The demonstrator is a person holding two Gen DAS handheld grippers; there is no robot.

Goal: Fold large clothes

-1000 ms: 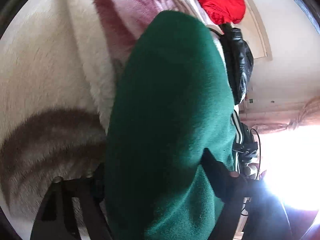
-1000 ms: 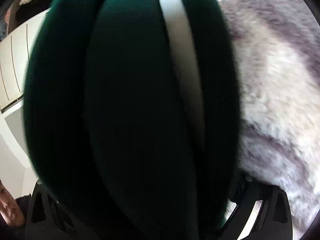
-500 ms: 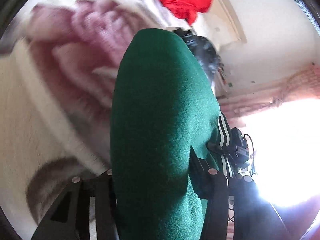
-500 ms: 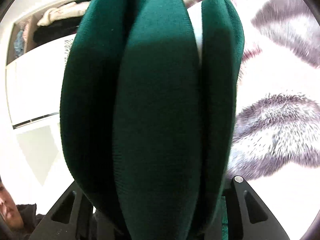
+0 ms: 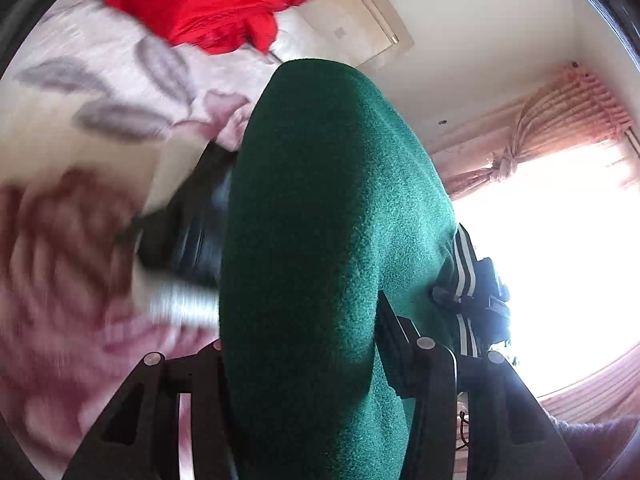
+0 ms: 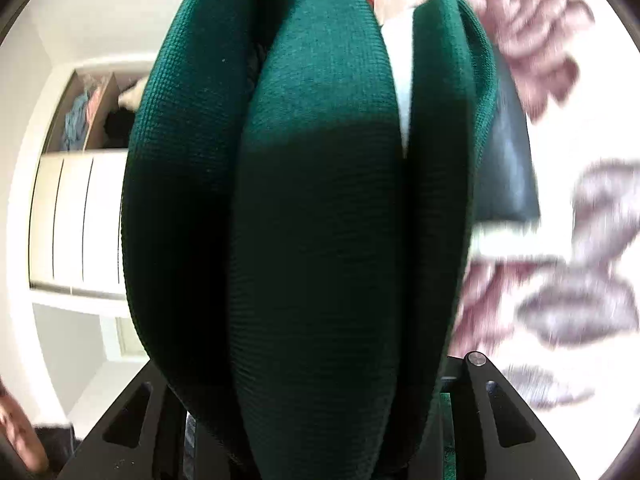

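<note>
While both hand-held grippers pinch it, green garment (image 5: 336,240) shows no readable label

Bed had a floral blanket (image 5: 120,92), cream with mauve roses and grey leaves, blurred in both views. A red cloth (image 5: 200,0) lay at its far end, next to a cream headboard (image 5: 360,20). Walls and ceiling (image 5: 480,40) were off-white. Window (image 5: 560,260) on the right was blown out with daylight, with a pink curtain (image 5: 560,120) knotted above it. Right wrist view showed a white wardrobe (image 6: 76,220) on the left, doors closed, and an open shelf (image 6: 96,112) with clothes above them.
</note>
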